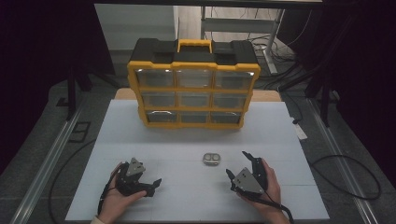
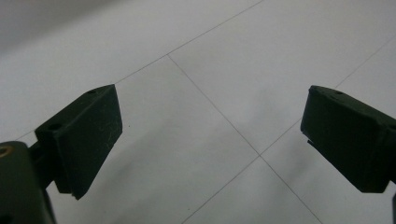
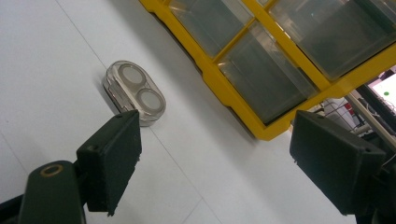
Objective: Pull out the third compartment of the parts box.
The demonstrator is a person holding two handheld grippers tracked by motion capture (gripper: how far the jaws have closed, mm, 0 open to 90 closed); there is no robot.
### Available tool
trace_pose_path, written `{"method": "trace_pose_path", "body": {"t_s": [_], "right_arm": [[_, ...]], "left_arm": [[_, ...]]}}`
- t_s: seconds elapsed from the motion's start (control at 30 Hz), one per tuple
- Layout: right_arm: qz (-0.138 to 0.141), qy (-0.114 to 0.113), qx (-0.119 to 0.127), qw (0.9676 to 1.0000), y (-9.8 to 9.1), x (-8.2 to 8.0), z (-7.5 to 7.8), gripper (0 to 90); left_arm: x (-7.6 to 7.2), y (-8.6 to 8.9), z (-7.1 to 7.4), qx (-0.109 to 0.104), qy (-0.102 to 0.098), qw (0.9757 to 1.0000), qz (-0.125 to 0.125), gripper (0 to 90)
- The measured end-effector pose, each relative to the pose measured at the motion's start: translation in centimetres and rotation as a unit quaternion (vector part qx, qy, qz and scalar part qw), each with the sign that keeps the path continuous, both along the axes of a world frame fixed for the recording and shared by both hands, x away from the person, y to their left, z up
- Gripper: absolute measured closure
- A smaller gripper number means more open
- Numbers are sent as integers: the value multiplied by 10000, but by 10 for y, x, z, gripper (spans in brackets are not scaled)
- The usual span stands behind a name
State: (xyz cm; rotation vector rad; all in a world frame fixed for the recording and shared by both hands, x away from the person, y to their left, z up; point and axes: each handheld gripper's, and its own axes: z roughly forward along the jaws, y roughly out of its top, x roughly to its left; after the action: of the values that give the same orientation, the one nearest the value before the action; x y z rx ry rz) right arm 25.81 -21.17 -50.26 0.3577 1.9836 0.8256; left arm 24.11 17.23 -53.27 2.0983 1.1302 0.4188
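Yellow organizer (image 1: 193,88) stands at back of my white counter (image 1: 140,135). Small clear case (image 1: 211,158) lies mid-counter, just ahead of my right tongs (image 1: 238,164). Left tongs (image 1: 154,185) & right both wide open, holding nothing.

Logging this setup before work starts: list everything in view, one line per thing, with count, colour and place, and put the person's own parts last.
Drawer organiser: one, yellow frame with black top and handle, nine clear drawers in three rows; stands upright at the far middle of the table.
Small case: one, clear with two round grey insets; lies flat on the table in front of the organiser, nearer the right gripper.
Table: one, white, crossed by thin seam lines.
Cables: several, black, on the floor around the table.
Left gripper: one, black, jaws apart, empty, near edge left.
Right gripper: one, black, jaws apart, empty, near edge right.
Hands: two, one around each gripper.
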Motion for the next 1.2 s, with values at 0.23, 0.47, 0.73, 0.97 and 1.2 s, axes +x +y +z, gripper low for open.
{"method": "trace_pose_path", "body": {"t_s": [0.23,0.47,0.73,0.97,1.2], "right_arm": [[8,-61,-56,10000,1,1,2,170],[31,-126,-150,9998,1,1,5,167],[3,-196,-179,9996,2,4,9,171],[37,-308,-225,9993,5,6,15,174],[75,-403,-232,9989,8,11,21,176]], "left_arm": [[0,0,0,-2,3,10000,-4,61],[0,-1,0,5,3,10000,-2,61],[0,-1,0,0,-3,10000,-1,61],[0,-1,0,-6,10,10000,-13,61],[0,0,0,-11,4,10000,-1,62]]}}
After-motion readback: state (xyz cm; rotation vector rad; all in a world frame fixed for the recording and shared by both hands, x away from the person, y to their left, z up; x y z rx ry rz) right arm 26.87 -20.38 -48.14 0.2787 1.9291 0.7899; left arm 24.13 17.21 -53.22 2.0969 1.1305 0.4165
